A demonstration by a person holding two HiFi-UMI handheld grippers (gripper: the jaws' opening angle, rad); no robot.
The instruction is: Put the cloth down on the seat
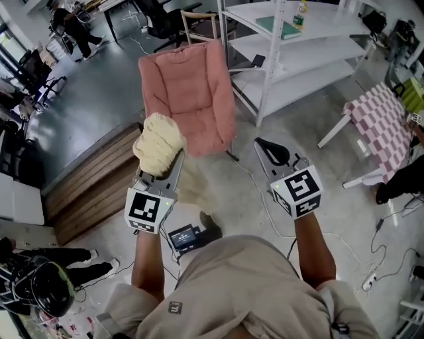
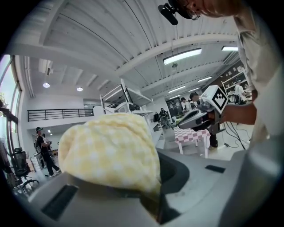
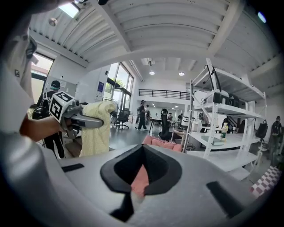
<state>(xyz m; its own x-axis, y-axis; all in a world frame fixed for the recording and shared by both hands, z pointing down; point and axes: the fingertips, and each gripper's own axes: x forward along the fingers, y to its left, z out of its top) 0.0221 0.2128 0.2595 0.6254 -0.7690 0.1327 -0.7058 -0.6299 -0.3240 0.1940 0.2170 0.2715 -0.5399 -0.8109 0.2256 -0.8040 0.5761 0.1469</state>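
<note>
Cloth (image 1: 159, 142) in yellow check sits bunched in the left gripper (image 1: 161, 173), whose jaws pinch it. In the head view one fold balloons above the tips and a tail hangs below them. The bundle is in the air just off the lower left edge of the pink seat (image 1: 189, 96), overlapping that edge in the head view but not lying on the cushion.

In the left gripper view the cloth (image 2: 111, 148) fills the space over the left gripper (image 2: 153, 195) and is squeezed into the narrow slot where the two jaws meet. The right gripper (image 2: 199, 116) appears beyond it at the right, in front of a pink-and-white checked table (image 2: 191, 135).

The right gripper (image 1: 270, 151) hangs beside the seat's lower right corner with nothing in it. In its own view the right gripper (image 3: 132, 195) has its jaws pressed together. The seat (image 3: 162, 142) shows through the notch above them, while the left gripper (image 3: 73, 116) holds the cloth (image 3: 97, 128), which drapes down at the left.

A white shelf (image 1: 291, 49) stands behind and right of the seat with a bottle (image 1: 301, 14) on its top level. The checked table (image 1: 381, 126) stands further right, and a wooden platform (image 1: 93, 185) runs along the floor at the left.
</note>
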